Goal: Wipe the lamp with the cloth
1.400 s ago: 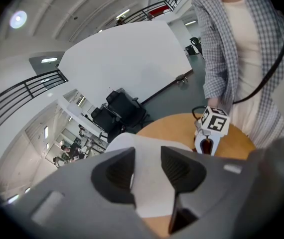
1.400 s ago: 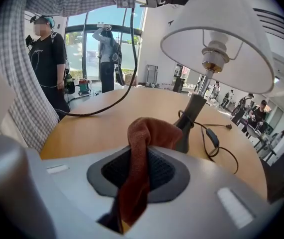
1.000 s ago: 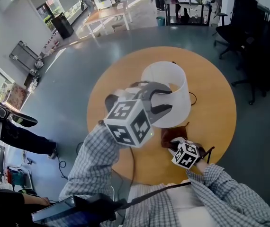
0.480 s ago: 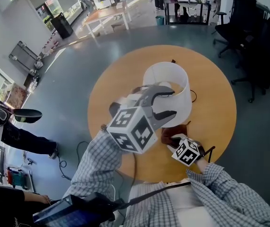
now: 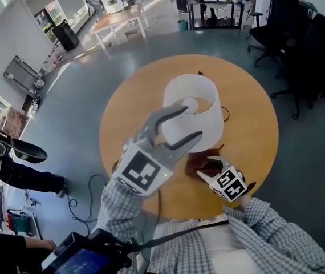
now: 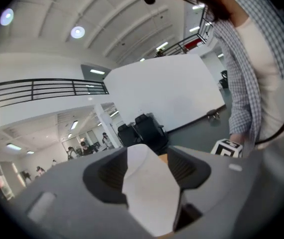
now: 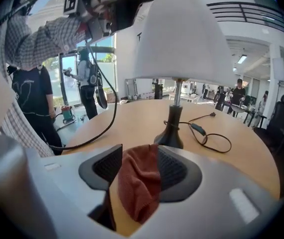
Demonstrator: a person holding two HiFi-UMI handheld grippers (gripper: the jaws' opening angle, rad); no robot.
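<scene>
**Opening jaws on both sides, cloth low in the right gap**

On the right gripper [image 7: 139, 166] the jaws are spreading and clamp nothing. Its own view shows the rust-red cloth [image 7: 137, 183] bunched in the gap, closer to the right-hand pad. Whether it touches that pad is not clear.

Only this view shows the lamp [image 7: 177, 73] from the side: dark base [image 7: 171, 134], thin stem, and a black cord [image 7: 209, 136] looped on the table [image 7: 132, 116]. The base stands just beyond the jaw tips.

The head view hides the base under the shade [image 5: 192, 103]. It shows the cloth as a dark heap on the wood, just ahead of the right gripper and beside the shade's lower edge.

On the left gripper [image 6: 149, 158] the jaws are also spreading. Its own view shows white shade filling the gap between the pads, contact uncertain, and no cloth at all. The right gripper's marker cube [image 6: 227, 146] shows beyond the right-hand jaw, below a checked sleeve [image 6: 241, 83].

The head view adds that the left jaws straddle the shade's near wall, one finger up by the top rim, the other lower outside. The lamp stands upright near the table's middle.
</scene>
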